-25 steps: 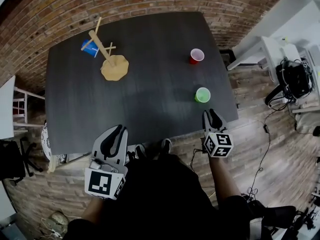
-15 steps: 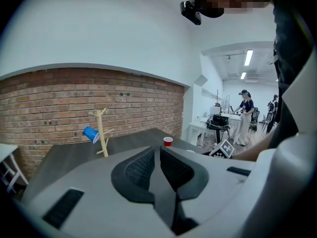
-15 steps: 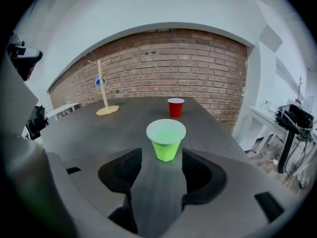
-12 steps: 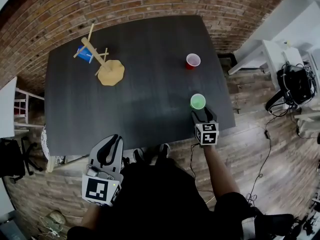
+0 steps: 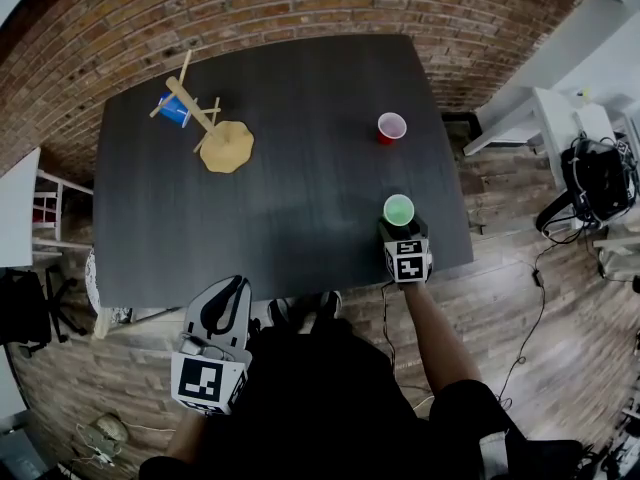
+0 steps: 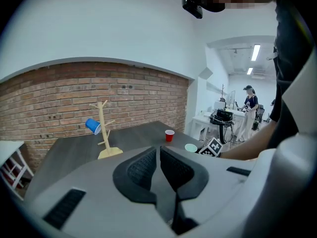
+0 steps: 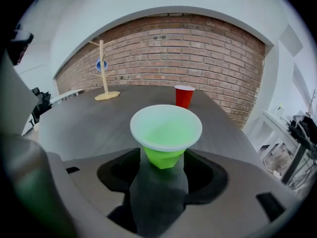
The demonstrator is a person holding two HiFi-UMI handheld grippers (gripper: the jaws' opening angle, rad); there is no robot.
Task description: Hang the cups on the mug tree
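Note:
A green cup (image 5: 398, 209) stands upright near the dark table's (image 5: 300, 98) front right edge. My right gripper (image 5: 400, 227) is right behind it. Its jaws have just been opening and now stand wide, with the green cup's (image 7: 166, 133) base between the fingertips and untouched. A red cup (image 5: 391, 126) stands further back on the right. At the far left is the wooden mug tree (image 5: 215, 128), with a blue cup (image 5: 175, 110) hanging on a branch. My left gripper (image 5: 228, 293) is shut and empty, held off the table's front edge.
A white desk with equipment (image 5: 590, 158) stands to the right, and cables lie on the wooden floor. A white rack (image 5: 45, 218) stands at the table's left. A brick wall runs behind the table. Another person (image 6: 247, 113) stands far off in the room.
My right gripper moved forward and down to the green cup, and its jaws opened around the cup's base. My left gripper stayed shut near the table's front edge.

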